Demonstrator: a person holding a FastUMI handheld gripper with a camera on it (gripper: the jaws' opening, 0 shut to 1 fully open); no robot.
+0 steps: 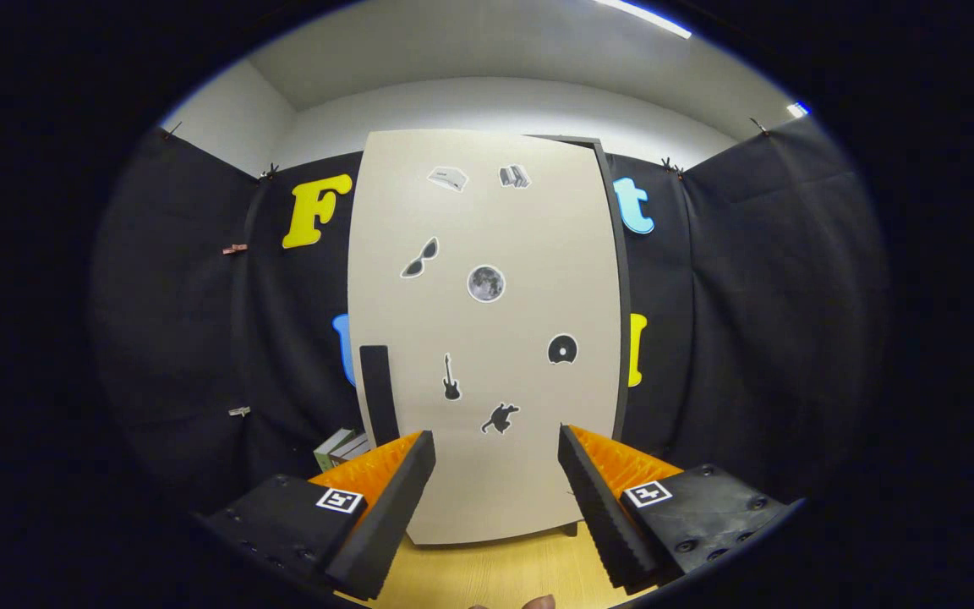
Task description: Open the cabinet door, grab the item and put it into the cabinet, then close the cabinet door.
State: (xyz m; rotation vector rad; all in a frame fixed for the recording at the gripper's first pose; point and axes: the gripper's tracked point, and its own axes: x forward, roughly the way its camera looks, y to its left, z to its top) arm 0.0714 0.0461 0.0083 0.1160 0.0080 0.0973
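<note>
A tall beige cabinet door [487, 338] with several small stickers stands straight ahead of my fingers, nearly shut, with a thin dark gap showing along its top right edge. A black vertical handle [377, 393] is fixed near the door's lower left side, just above my left finger. My gripper [495, 444] is open, fingers spread wide with nothing between them, pointing at the lower part of the door. A small stack of books [341, 448] lies left of the cabinet's base, partly hidden behind my left finger.
The cabinet stands on a light wooden tabletop [487, 571]. Black cloth walls close in the booth on both sides and behind. A fingertip of a person's hand [538, 602] shows at the table's near edge.
</note>
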